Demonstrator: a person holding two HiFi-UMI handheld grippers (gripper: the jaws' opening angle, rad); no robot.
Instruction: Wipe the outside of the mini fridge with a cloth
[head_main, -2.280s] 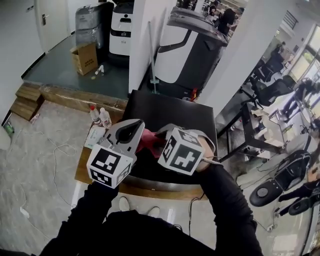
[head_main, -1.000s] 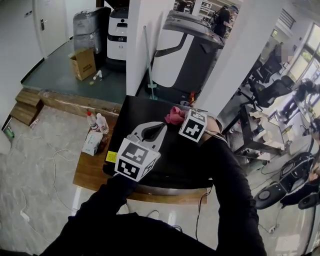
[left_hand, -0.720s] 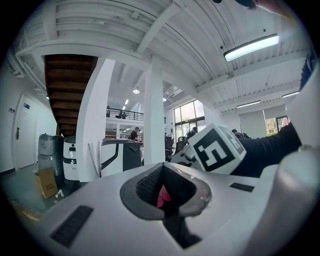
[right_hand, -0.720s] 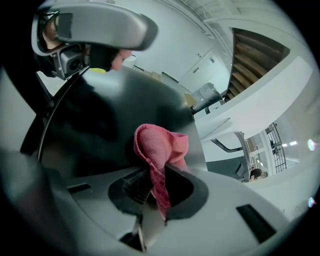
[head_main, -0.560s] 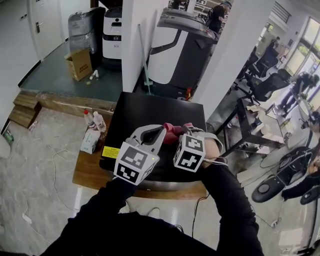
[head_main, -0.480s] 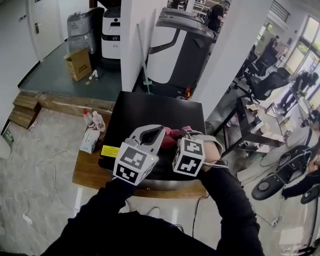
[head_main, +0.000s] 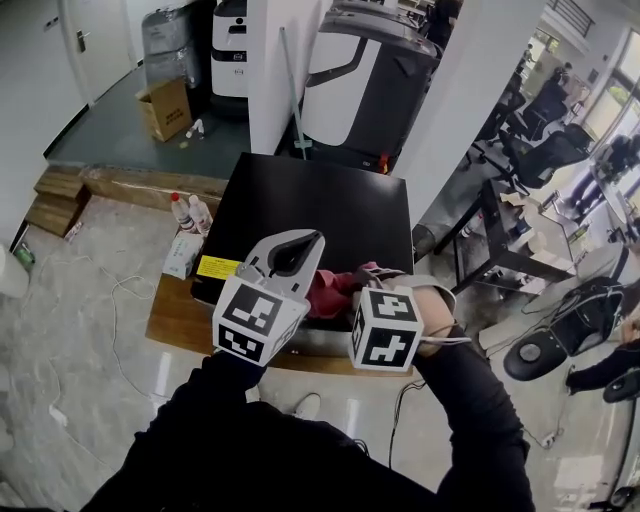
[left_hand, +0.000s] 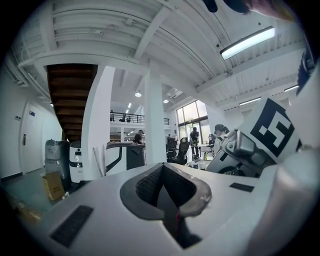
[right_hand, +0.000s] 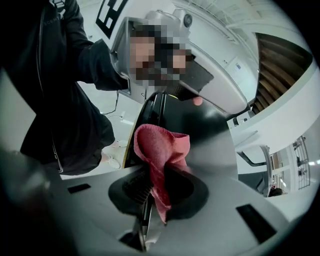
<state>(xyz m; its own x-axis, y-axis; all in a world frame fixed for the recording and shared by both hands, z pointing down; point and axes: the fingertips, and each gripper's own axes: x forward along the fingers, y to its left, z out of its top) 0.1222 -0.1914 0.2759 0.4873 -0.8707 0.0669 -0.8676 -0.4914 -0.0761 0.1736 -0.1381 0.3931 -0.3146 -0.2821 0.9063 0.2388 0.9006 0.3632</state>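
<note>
My right gripper (right_hand: 156, 192) is clamped on the cloth (head_main: 326, 291). In the right gripper view the pink fabric runs down between the two jaws, and a bunched fold stands out past their tips. From the head view that fold lies at the near edge of the fridge (head_main: 310, 205) top, about midway along it and between my two grippers. I cannot tell whether it presses on the black surface or sits just above it. My right hand and its marker cube (head_main: 388, 329) hang just off that near edge, toward the near right corner.

My left gripper (head_main: 302, 244) is empty, with its jaws drawn together. The left gripper view shows the pads meeting with nothing held between them. It reaches in over the near left part of the fridge top, just beside the cloth, its tips pointing toward the far edge. The right gripper's cube shows close by at the right of that view.

The rest of the fridge top is bare black. A yellow label (head_main: 218, 266) sits at its near left corner. The fridge stands on a wooden platform (head_main: 170, 318). Two bottles (head_main: 190, 212) and a white pack (head_main: 183, 254) are on the platform's left side, just beside the fridge.
</note>
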